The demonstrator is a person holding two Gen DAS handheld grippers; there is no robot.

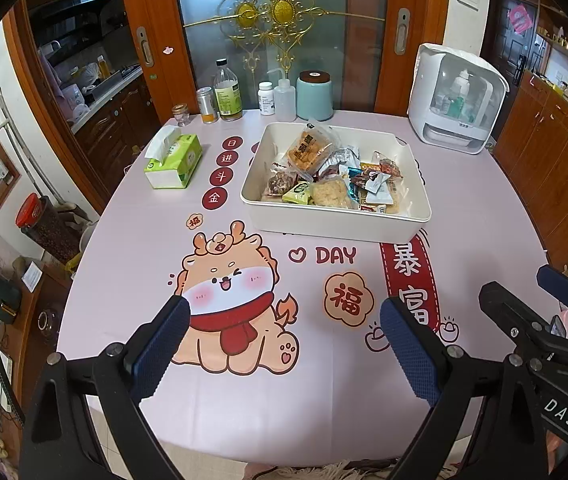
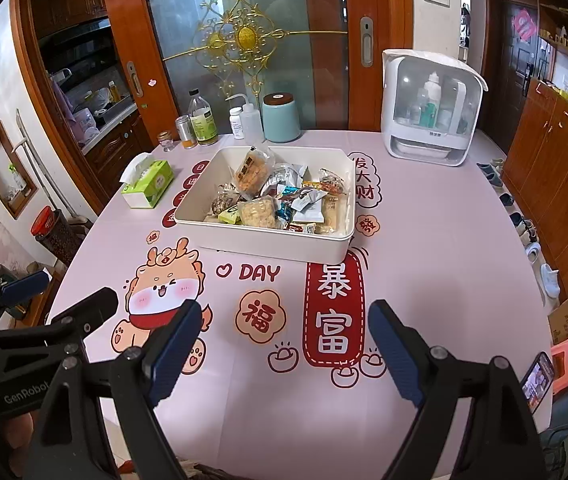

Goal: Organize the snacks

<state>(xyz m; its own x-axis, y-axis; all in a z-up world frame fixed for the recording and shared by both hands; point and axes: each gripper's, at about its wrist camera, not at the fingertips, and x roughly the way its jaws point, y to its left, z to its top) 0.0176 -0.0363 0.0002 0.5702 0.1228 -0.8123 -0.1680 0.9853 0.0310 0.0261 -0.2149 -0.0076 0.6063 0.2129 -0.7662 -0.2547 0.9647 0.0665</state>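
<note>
A white rectangular bin (image 1: 326, 222) (image 2: 268, 246) stands mid-table and holds several wrapped snacks (image 1: 324, 176) (image 2: 280, 200). My left gripper (image 1: 284, 320) is open and empty, held over the cartoon print at the table's near side. My right gripper (image 2: 282, 320) is open and empty, held over the near side too, to the right of the left one. The right gripper shows at the right edge of the left wrist view (image 1: 532, 292). The left gripper shows at the left edge of the right wrist view (image 2: 64, 296). Both are well short of the bin.
A green tissue box (image 1: 172, 158) (image 2: 148, 182) lies left of the bin. Bottles, a can and a teal canister (image 1: 315, 94) (image 2: 282, 118) line the far edge. A white appliance (image 1: 456, 98) (image 2: 430, 108) stands at the far right. A phone (image 2: 538, 380) lies near the right edge.
</note>
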